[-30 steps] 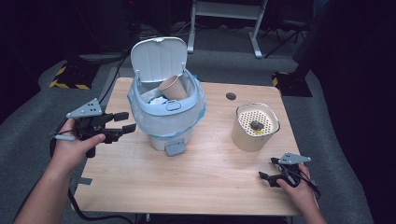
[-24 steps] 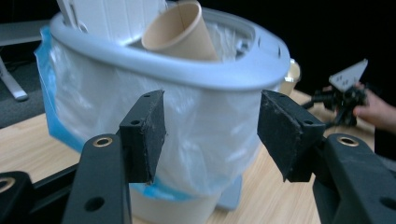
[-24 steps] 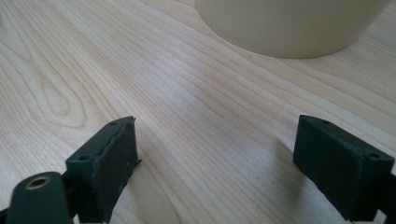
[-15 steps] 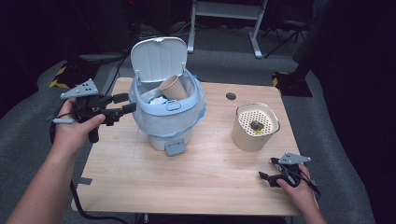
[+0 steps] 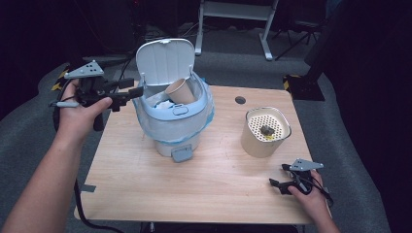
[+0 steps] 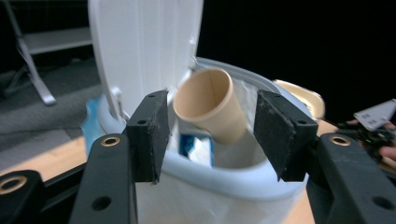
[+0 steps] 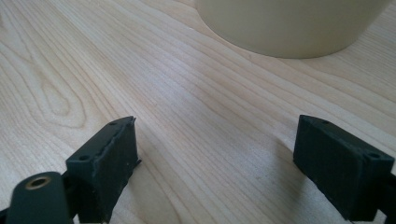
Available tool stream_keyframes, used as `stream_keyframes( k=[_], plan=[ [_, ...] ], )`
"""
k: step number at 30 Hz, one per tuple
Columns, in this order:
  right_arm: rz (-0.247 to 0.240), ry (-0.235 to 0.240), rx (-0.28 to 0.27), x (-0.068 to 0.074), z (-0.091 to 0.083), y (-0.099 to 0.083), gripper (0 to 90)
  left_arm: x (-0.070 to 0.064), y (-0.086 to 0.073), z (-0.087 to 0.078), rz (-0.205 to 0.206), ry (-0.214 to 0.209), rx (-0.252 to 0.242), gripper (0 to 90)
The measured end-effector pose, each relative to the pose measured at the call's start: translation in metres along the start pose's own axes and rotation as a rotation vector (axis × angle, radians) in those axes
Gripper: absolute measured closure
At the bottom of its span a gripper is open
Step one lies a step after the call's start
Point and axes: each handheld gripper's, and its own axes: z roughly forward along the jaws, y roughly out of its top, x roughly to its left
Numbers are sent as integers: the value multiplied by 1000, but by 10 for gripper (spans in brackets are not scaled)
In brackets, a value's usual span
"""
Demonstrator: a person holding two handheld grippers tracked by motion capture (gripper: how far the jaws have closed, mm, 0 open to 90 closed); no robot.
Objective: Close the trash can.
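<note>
left gripper (image 5: 132, 91) raised off the table (image 5: 145, 184), level with the rim of the white bin (image 5: 171, 127), just beside its left side. jaws wide apart, holding nothing. in the left gripper view (image 6: 210, 135) jaws frame the brown paper cup (image 6: 211, 106) without touching it. cup tilted, mouth up toward the lid, resting inside the bin (image 6: 224, 172) against the open lid (image 6: 140, 46). same cup (image 5: 179, 91) seen leaning in the bin's opening from the high view, lid (image 5: 163, 58) standing upright behind it. blue-and-white scrap (image 6: 196, 144) under the cup, probably packaging, too blurred to confirm. clear liner bag (image 5: 206, 116) folded over the bin's rim.

right gripper (image 5: 278, 183) low at the near right corner of the table, well apart from the bin. jaws open wide, empty (image 7: 215, 154), just above the wood. cream container (image 5: 265, 132) with perforated insert just ahead of it, its base at the top of the right gripper view (image 7: 289, 28). small dark item on the insert (image 5: 266, 129), unclear what.
</note>
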Motion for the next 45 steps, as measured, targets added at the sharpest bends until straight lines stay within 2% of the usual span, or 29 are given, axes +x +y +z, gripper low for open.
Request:
stream_keyframes(
  k=[2, 4, 10, 15, 20, 26, 29, 33, 35, 41, 45],
  plan=[
    [0, 0, 0, 0, 0, 0, 135, 2, 2, 2, 8, 11, 0, 445],
    [0, 0, 0, 0, 0, 0, 135, 5, 8, 8, 10, 43, -4, 441],
    [0, 0, 0, 0, 0, 0, 136, 14, 16, 18, -2, 89, -36, 438],
    [0, 0, 0, 0, 0, 0, 135, 23, 19, 24, -9, 130, -40, 438],
    [0, 0, 0, 0, 0, 0, 135, 29, 21, 28, -21, 153, -32, 437],
    [0, 0, 0, 0, 0, 0, 136, 35, 24, 31, -27, 146, -34, 435],
    [1, 1, 0, 0, 0, 0, 135, 42, 24, 36, -36, 133, -46, 437],
    [1, 0, 0, 0, 0, 0, 136, 39, 27, 43, -23, 95, -70, 439],
    [1, 0, 0, 0, 0, 0, 136, 36, 30, 44, -8, 88, -61, 437],
    [1, 1, 0, 0, 0, 0, 136, 28, 37, 46, 36, 103, -11, 416],
    [0, 0, -1, 0, 0, 0, 135, 29, 40, 42, 31, 96, -20, 419]
  ],
)
